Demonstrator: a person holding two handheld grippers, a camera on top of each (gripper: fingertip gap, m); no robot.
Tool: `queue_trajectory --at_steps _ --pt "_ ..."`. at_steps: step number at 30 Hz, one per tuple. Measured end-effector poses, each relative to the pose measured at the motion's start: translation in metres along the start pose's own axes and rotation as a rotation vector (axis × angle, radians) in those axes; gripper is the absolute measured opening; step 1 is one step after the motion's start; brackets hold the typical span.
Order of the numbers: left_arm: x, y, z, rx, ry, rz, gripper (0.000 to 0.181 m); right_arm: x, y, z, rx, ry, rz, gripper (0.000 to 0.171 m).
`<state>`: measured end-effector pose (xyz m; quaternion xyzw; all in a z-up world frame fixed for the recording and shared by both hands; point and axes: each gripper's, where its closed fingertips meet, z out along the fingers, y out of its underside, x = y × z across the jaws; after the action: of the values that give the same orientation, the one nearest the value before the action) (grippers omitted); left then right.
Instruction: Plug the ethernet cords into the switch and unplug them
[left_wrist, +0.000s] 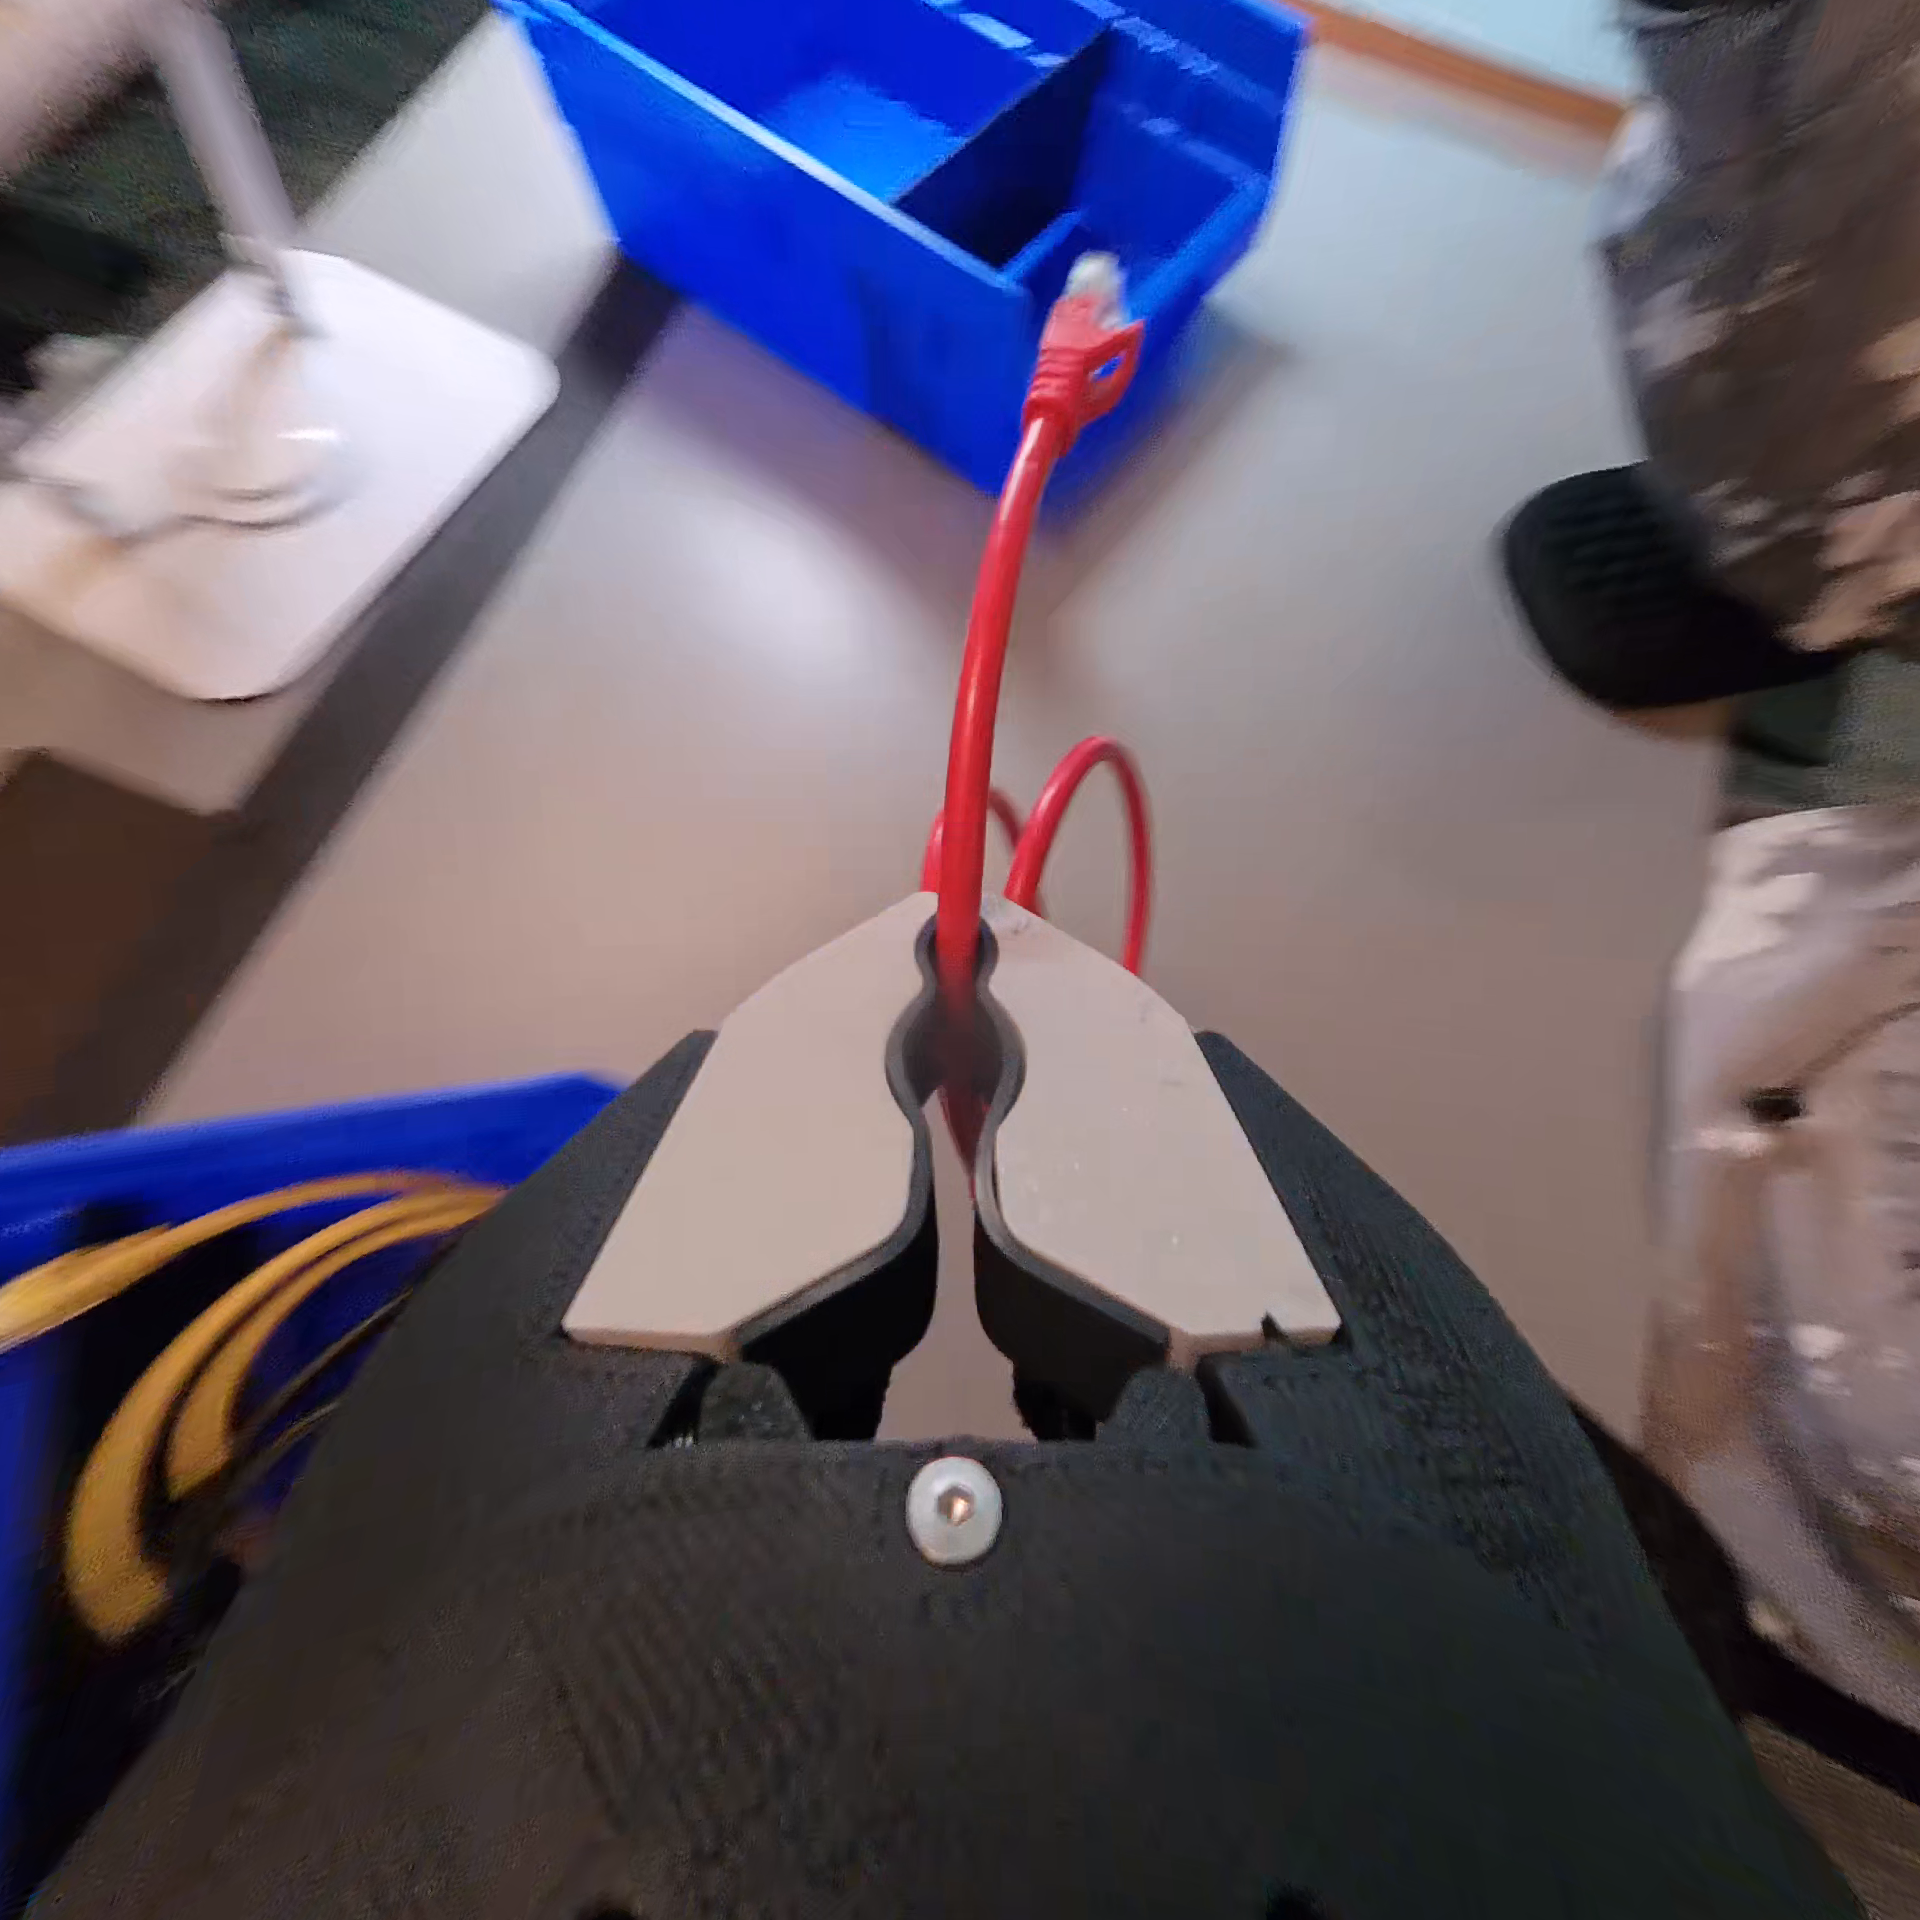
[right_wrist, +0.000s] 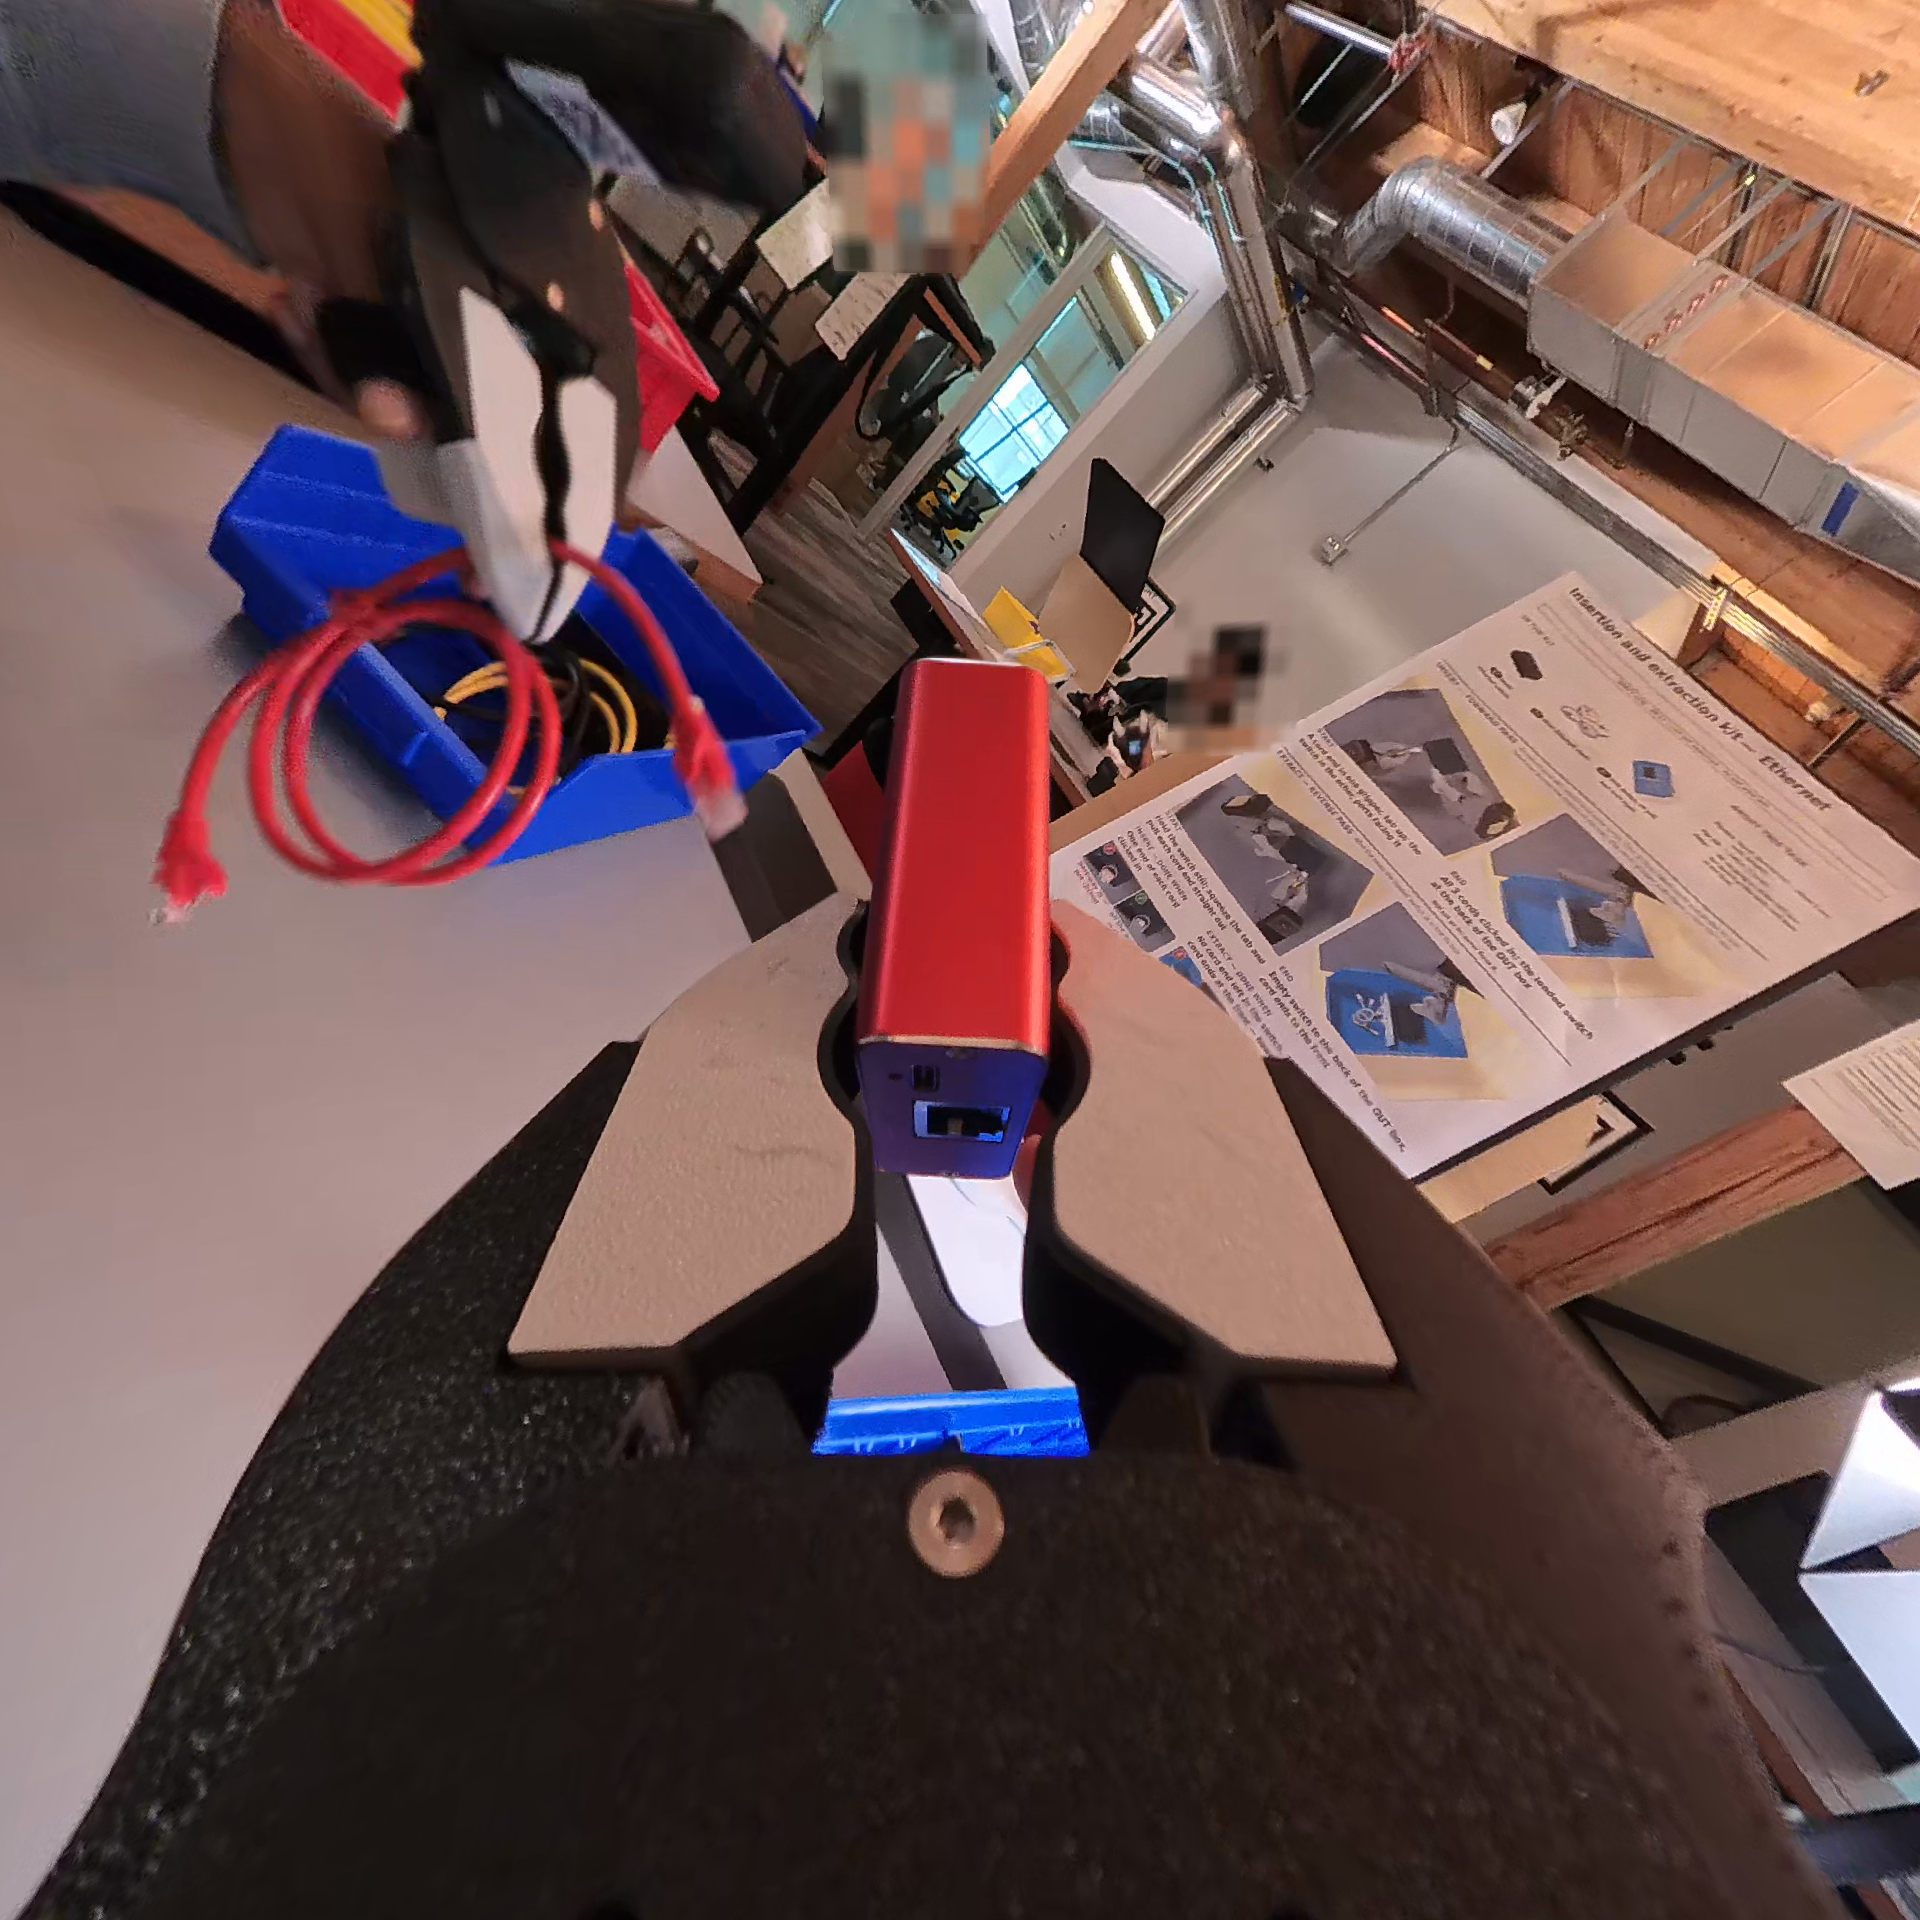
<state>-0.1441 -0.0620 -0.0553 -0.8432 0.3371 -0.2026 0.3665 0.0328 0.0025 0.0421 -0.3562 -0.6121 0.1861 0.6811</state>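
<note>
My left gripper (left_wrist: 961, 940) is shut on a red ethernet cord (left_wrist: 982, 665). The cord's short free end arcs forward and ends in a red plug (left_wrist: 1086, 343) held in the air before a blue bin. The rest hangs in loops behind the fingers. In the right wrist view the left gripper (right_wrist: 540, 613) hangs above the table with the red cord (right_wrist: 395, 748) coiled below it, one plug (right_wrist: 712, 774) to the right and one plug (right_wrist: 187, 868) at the left. My right gripper (right_wrist: 951, 951) is shut on the red switch (right_wrist: 961, 831), held lengthwise, its blue end face toward the camera.
A divided blue bin (left_wrist: 935, 197) stands ahead on the grey table. Another blue bin (right_wrist: 582, 727) holds yellow and black cords (left_wrist: 187, 1309). A white lamp base (left_wrist: 260, 468) sits at the left. A printed instruction sheet (right_wrist: 1507, 831) lies to the right. A person's patterned clothing (left_wrist: 1787, 727) fills the right.
</note>
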Motion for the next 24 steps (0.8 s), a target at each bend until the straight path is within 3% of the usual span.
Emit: queue_trajectory --at_steps 3,5,12,19,24 --pt "0.028 0.015 0.044 0.020 0.188 -0.095 0.000 -0.006 0.007 -0.001 -0.043 -0.018 -0.028 0.028" --pt "0.033 0.033 0.070 -0.011 0.218 -0.134 0.000 -0.014 0.015 -0.004 -0.073 -0.034 -0.044 0.028" --pt "-0.001 0.086 0.111 -0.163 -0.059 0.024 0.005 -0.058 0.054 -0.026 -0.158 -0.075 -0.016 0.028" --pt "-0.012 0.054 0.129 -0.054 -0.096 0.076 0.027 -0.088 0.092 -0.014 -0.173 -0.055 0.022 0.028" --pt "-0.021 0.041 0.163 -0.137 -0.099 0.174 0.033 -0.098 0.108 -0.004 -0.187 -0.052 -0.022 0.028"
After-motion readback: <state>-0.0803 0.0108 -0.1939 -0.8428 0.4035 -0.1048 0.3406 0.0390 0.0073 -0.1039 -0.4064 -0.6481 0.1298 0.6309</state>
